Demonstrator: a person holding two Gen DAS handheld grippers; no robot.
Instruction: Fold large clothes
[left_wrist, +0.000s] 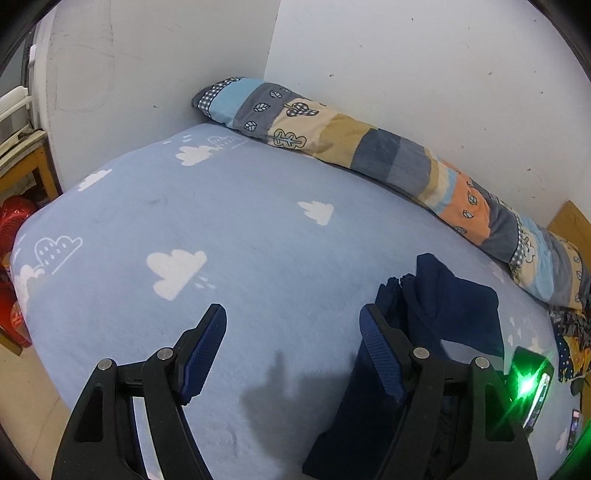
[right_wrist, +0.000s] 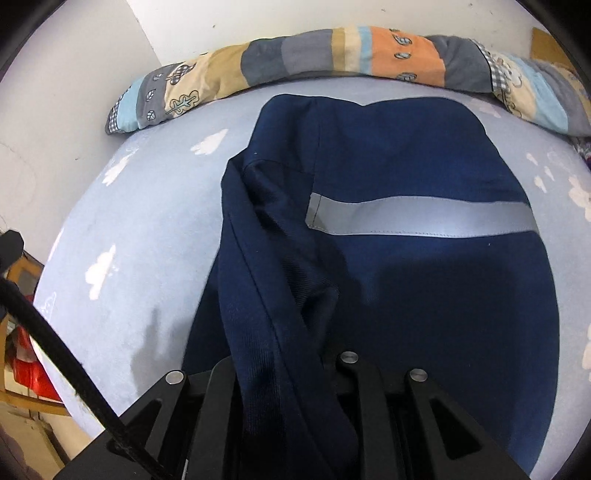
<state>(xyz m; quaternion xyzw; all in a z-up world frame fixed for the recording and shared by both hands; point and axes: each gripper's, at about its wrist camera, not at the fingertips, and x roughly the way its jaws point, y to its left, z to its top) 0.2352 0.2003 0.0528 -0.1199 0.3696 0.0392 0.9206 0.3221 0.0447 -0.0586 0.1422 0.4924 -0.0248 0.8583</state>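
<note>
While the left gripper (left_wrist: 291, 332) hangs over the sheet (left_wrist: 240, 221) with fingers spread wide and nothing between them, the right gripper (right_wrist: 280, 373) has its fingers drawn near together, pinching a fold of the one navy garment (right_wrist: 406, 288); garment lies on the bed, one grey stripe (right_wrist: 417, 218) across it; one patchwork bolster (right_wrist: 332, 51) along the wall
</note>
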